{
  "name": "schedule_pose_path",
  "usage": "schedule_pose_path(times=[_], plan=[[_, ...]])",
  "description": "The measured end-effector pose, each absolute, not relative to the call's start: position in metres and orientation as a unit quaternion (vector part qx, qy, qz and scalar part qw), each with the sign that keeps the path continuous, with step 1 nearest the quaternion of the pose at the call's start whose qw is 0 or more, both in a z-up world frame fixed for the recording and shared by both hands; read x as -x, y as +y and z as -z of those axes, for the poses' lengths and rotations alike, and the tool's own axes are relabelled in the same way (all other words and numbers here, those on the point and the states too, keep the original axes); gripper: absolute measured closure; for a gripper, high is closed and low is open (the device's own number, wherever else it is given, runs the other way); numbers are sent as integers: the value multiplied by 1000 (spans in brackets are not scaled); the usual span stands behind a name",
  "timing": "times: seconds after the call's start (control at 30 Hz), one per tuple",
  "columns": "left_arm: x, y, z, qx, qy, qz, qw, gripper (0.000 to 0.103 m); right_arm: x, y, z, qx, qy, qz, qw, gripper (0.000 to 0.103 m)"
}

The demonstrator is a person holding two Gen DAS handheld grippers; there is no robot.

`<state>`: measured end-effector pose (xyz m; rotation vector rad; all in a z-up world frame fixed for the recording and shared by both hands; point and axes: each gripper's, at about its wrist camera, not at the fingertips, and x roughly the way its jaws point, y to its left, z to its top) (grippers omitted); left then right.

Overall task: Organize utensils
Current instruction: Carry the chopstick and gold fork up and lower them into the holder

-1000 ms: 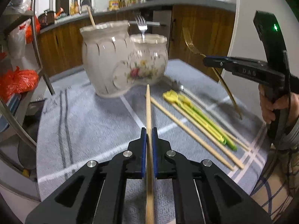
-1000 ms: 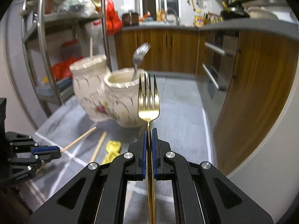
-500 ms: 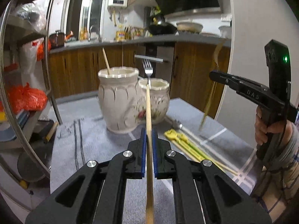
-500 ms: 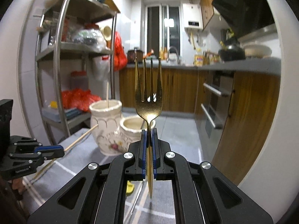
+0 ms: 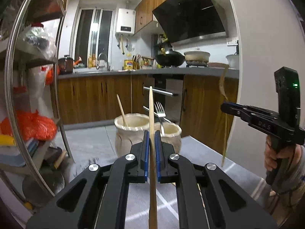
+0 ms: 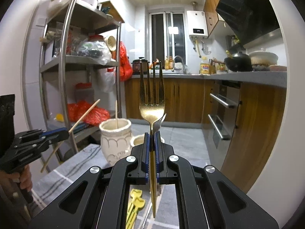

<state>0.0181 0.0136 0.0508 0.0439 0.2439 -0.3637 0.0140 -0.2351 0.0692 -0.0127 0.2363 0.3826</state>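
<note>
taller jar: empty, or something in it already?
Not empty. The taller jar already holds one wooden chopstick, leaning up out of its mouth; the right wrist view shows it too.

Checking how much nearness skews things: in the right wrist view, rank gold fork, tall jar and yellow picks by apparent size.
1. gold fork, enlarged by nearness
2. tall jar
3. yellow picks, partly hidden

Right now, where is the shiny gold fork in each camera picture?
Left wrist view: the gold fork hangs at the right edge, blurred, gripped by the right gripper.
Right wrist view: the gold fork stands upright in the center, tines up, clamped in the right gripper.
Shared landmark: the tall white jar holding a chopstick appears in both.
</note>
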Motion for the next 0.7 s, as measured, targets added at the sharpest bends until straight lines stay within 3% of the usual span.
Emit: schedule_pose_path(times=[0.7], plan=[[-151,25,-93,106,83,200,970,97,-105,-213,-100,-67,60,-199,976,97]])
